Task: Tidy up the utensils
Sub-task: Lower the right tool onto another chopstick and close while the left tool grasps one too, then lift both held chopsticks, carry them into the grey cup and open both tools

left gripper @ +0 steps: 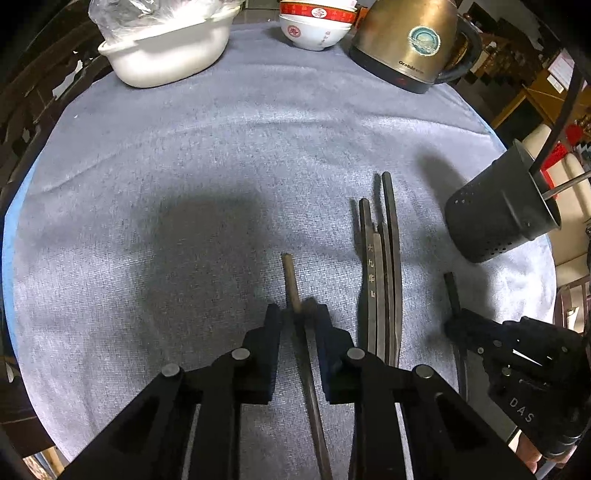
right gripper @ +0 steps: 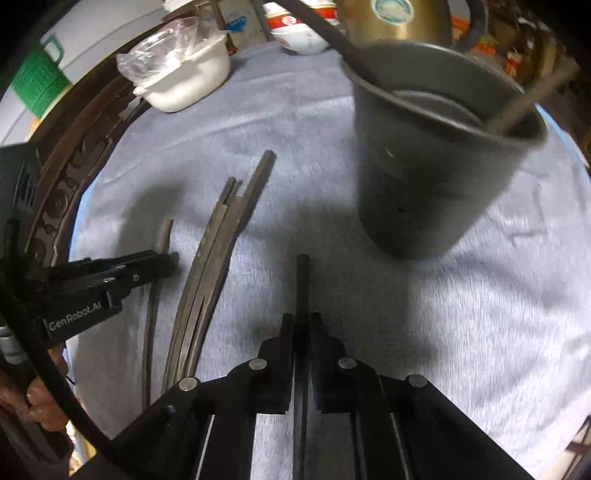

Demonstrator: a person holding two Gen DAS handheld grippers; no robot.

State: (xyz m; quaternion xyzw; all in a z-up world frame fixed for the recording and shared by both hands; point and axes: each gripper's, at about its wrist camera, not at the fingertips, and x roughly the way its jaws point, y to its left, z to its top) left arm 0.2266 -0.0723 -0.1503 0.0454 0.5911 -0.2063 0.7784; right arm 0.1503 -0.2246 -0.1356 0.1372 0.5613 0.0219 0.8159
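Between our left gripper [left gripper: 297,314] jaws sits a thin brown chopstick [left gripper: 290,280] — clamped, its tip toward the table's far edge. Our right gripper [right gripper: 303,319] pinches a darker chopstick [right gripper: 303,280] aimed likewise. Loose chopsticks [left gripper: 384,266] lie parallel on the grey cloth [left gripper: 229,155] — the dark holder [left gripper: 502,214] stands near the right edge.

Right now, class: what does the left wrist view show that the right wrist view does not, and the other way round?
Only the left wrist view: the kettle's label and base, and characters printed on one chopstick in the loose pile.

Only the right wrist view: the green item at the left edge, and the inside of the holder.

Both: the grey cloth, white dish, bowls, kettle, holder and pile. Left gripper is shut on a brown chopstick; right gripper is shut on a black chopstick.
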